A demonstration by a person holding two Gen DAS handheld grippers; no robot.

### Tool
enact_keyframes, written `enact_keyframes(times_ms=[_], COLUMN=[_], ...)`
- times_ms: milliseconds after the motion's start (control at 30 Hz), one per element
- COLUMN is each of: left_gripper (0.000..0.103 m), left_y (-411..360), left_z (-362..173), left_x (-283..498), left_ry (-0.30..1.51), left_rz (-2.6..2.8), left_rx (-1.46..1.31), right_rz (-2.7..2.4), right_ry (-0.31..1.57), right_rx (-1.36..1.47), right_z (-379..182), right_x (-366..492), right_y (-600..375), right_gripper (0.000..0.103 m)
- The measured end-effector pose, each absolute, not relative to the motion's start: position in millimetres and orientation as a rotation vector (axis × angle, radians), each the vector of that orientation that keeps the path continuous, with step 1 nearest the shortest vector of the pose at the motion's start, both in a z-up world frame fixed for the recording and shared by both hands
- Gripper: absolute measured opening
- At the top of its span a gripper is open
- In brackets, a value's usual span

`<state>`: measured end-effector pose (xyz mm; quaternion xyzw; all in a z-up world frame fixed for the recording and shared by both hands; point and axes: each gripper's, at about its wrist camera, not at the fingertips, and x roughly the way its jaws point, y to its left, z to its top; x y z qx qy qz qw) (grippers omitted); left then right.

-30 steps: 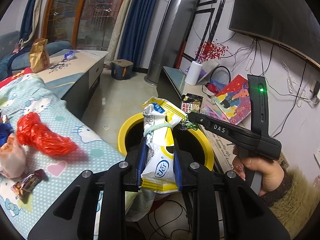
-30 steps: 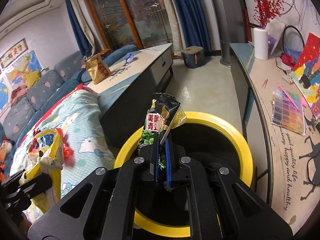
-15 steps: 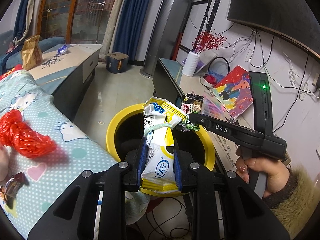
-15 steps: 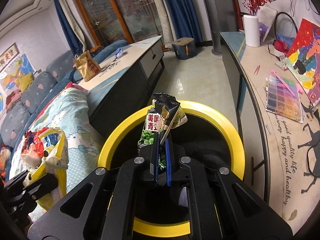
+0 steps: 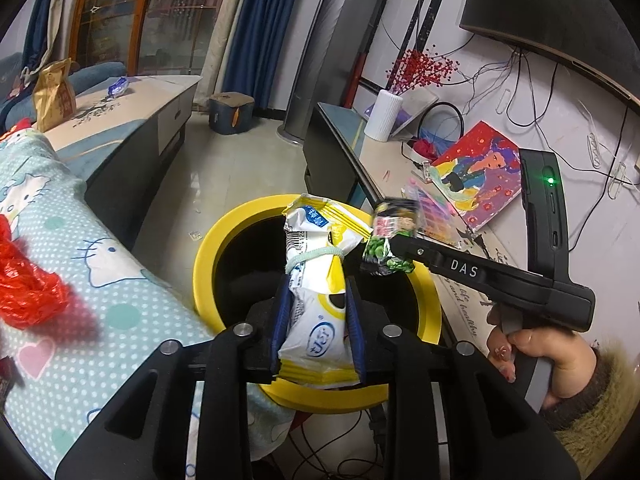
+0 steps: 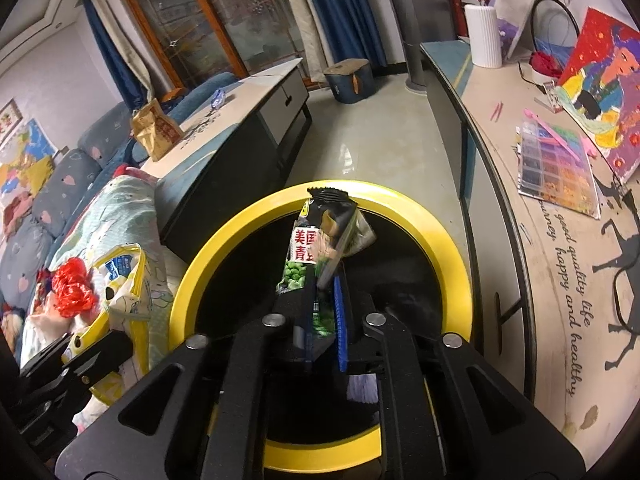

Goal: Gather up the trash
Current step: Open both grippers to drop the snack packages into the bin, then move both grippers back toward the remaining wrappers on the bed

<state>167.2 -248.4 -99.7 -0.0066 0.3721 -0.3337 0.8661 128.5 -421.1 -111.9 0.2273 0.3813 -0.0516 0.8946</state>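
My left gripper (image 5: 318,304) is shut on a white and yellow snack bag (image 5: 316,280) tied with a rubber band, held above the yellow-rimmed black trash bin (image 5: 208,256). My right gripper (image 6: 325,280) has its jaws slightly parted around a black green-pea snack packet (image 6: 320,240), which leans on the left pad over the bin (image 6: 448,248). In the left wrist view the right gripper (image 5: 394,246) and packet (image 5: 390,244) sit over the bin's right side. The left gripper and its bag (image 6: 120,292) show at the left of the right wrist view.
A sofa with a Hello Kitty blanket (image 5: 80,288) holds a red plastic bag (image 5: 24,292) and other wrappers. A coffee table (image 5: 132,120) carries a brown paper bag (image 5: 54,98). A TV console (image 6: 560,208) with paintings, bead tray and white vase (image 6: 484,36) runs along the right.
Both grippers moved further over the bin. The right gripper's jaws have parted a little and the pea packet has tilted, loosening in the grip.
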Motion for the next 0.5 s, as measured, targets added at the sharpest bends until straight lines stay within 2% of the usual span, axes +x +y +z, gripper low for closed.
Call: enact_keyframes(times_ms=[33, 67, 100, 200, 500], left_gripper=[0.031, 0.044, 0.064, 0.094, 0.096], left_y=[-249, -249, -249, -240, -205], left_z=[-100, -100, -99, -89, -59], left_x=[167, 167, 167, 163, 148], left_ry=[0.777, 0.771, 0.761, 0.711, 0.608], left_rz=[-0.699, -0.698, -0.691, -0.663, -0.563], left_rx=[-0.012, -0.011, -0.010, -0.025, -0.035], right_rz=[-0.111, -0.113, -0.119, -0.150, -0.112], right_ry=[0.788, 0.785, 0.783, 0.762, 0.656], right_rx=[0.476, 0.481, 0.481, 0.469, 0.393], right_z=[-112, -112, -111, -105, -75], right_x=[128, 127, 127, 124, 118], right_y=[-423, -423, -423, -425, -403], right_gripper=[0.028, 0.034, 0.035, 0.045, 0.057])
